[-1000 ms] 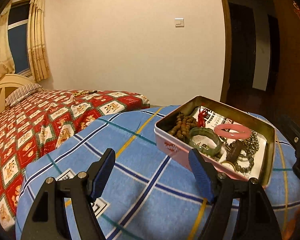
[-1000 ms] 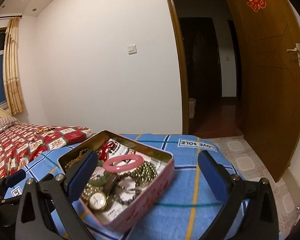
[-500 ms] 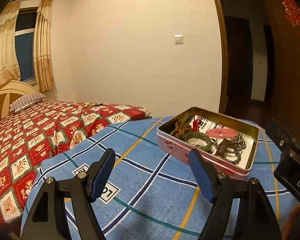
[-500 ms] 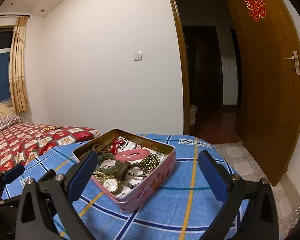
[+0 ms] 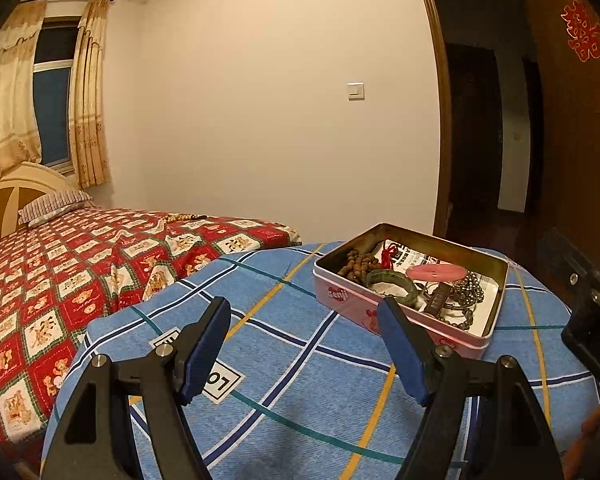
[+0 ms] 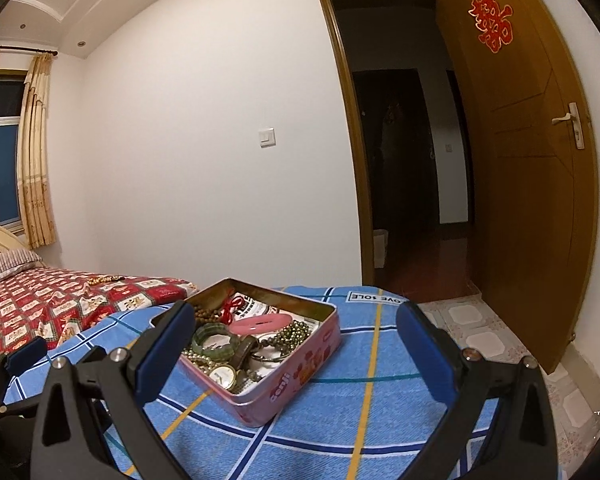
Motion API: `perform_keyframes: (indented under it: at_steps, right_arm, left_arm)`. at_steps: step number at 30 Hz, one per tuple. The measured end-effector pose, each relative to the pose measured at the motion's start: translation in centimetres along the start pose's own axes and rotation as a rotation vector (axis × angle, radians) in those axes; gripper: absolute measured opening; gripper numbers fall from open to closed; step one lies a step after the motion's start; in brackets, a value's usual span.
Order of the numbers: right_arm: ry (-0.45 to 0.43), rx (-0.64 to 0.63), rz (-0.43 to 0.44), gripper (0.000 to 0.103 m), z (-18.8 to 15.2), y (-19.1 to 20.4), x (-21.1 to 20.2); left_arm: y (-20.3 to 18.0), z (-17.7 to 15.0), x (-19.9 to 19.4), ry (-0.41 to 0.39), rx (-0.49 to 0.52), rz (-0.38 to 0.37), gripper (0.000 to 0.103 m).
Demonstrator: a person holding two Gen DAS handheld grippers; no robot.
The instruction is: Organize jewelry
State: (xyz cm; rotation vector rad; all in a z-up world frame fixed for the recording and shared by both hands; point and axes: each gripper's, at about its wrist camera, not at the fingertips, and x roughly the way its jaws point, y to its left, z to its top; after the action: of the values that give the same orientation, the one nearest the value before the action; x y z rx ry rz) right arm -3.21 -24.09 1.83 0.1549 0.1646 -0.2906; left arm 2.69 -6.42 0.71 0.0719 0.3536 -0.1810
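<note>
Blue plaid bedding point(image 5: 300, 380) at the bed's foot carries the open pink tin point(image 5: 400, 312) of tangled jewelry point(image 6: 236, 340), which sits just beyond the left gripper point(image 5: 304, 344) and right gripper point(image 6: 292, 352), both with jaws spread wide and pinching nothing.

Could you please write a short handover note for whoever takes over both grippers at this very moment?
Left gripper: open, empty, above the blue plaid cloth, short of the tin.
Right gripper: open, empty; the tin's near corner shows between its fingers, untouched.
Pink tin: lidless, on the cloth, holding a tangle of jewelry: pink ring, green bangle, brown bead strand, green bead strand, watch.
One more bead strand lies on the red bedspread.
Done: nothing visibly sorted.
Left: take the pieces out, untangle and arrange them; probably fetch the strand from the bed.
</note>
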Motion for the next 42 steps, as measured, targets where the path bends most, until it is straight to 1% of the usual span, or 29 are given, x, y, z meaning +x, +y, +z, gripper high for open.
perform_keyframes:
  at_steps: [42]
  right_arm:
    - [0.010,-0.006,-0.002,0.103,-0.22,-0.13,-0.02]
  left_arm:
    - [0.07,-0.01,-0.04,0.002,-0.003,0.005,0.076]
